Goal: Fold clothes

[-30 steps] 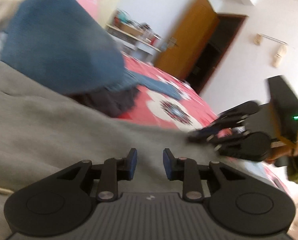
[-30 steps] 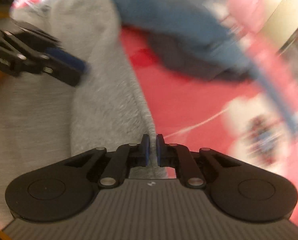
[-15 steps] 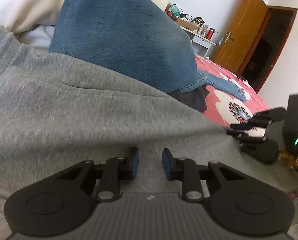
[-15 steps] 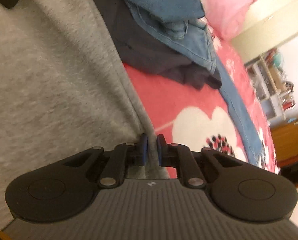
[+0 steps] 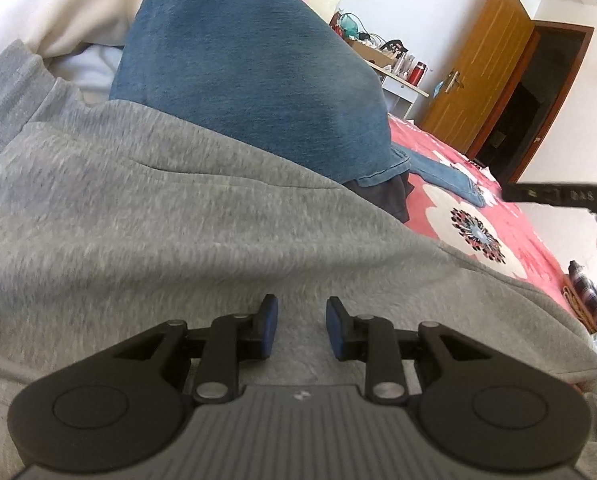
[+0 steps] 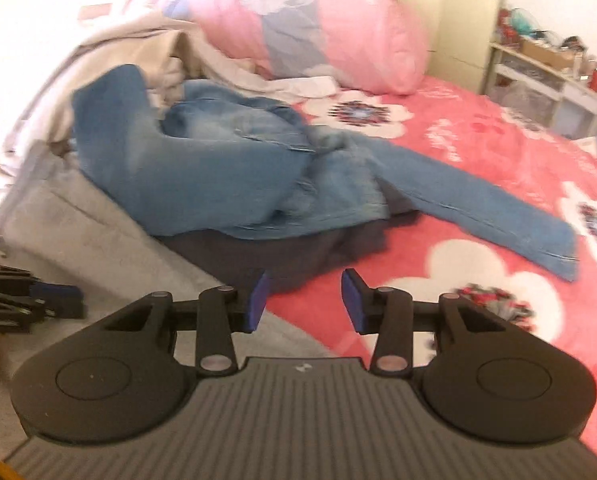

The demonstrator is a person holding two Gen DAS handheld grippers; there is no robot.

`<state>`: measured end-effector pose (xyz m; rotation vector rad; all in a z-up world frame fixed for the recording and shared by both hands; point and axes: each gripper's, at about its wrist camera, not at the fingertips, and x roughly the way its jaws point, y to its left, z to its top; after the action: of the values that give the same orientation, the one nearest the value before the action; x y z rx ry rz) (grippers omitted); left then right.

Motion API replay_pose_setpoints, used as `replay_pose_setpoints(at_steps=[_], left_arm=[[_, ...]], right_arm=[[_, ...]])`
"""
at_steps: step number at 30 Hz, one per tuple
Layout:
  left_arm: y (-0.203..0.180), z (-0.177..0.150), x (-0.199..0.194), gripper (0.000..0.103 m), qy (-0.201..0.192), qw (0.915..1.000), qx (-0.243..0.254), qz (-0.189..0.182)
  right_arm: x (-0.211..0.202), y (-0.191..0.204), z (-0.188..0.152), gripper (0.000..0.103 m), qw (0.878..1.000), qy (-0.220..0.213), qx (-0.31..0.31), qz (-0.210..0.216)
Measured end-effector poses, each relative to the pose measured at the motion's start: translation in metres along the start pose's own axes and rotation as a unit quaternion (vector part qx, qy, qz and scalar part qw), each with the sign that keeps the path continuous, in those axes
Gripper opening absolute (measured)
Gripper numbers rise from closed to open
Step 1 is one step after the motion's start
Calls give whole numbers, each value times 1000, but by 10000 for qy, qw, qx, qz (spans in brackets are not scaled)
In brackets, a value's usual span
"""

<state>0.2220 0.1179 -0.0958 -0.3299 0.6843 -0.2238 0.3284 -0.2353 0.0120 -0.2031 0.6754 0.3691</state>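
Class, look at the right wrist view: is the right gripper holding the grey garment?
No. The right gripper has opening jaws with nothing between them, lifted clear of the grey garment, with the jeans beyond.

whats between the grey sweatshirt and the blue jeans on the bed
In the right wrist view, a dark garment lies between the grey sweatshirt and the blue jeans, tucked under the jeans. The left wrist view shows it too.

Grey sweatshirt [image 5: 178, 232] flat, jeans [image 6: 226, 168] crumpled behind.
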Motion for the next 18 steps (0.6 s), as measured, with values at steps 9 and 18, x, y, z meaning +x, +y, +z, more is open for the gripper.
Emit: replay_pose_setpoints(at_steps=[9, 18], left_arm=[[-2, -3, 1, 33, -53, 9999, 106, -19], [-2, -3, 4, 35, -107, 9999, 95, -40]], right_arm=[[-147, -165, -98, 48, 9622, 147, 1594, -2201], [-193, -205, -222, 54, 9340, 637, 2337, -2624]])
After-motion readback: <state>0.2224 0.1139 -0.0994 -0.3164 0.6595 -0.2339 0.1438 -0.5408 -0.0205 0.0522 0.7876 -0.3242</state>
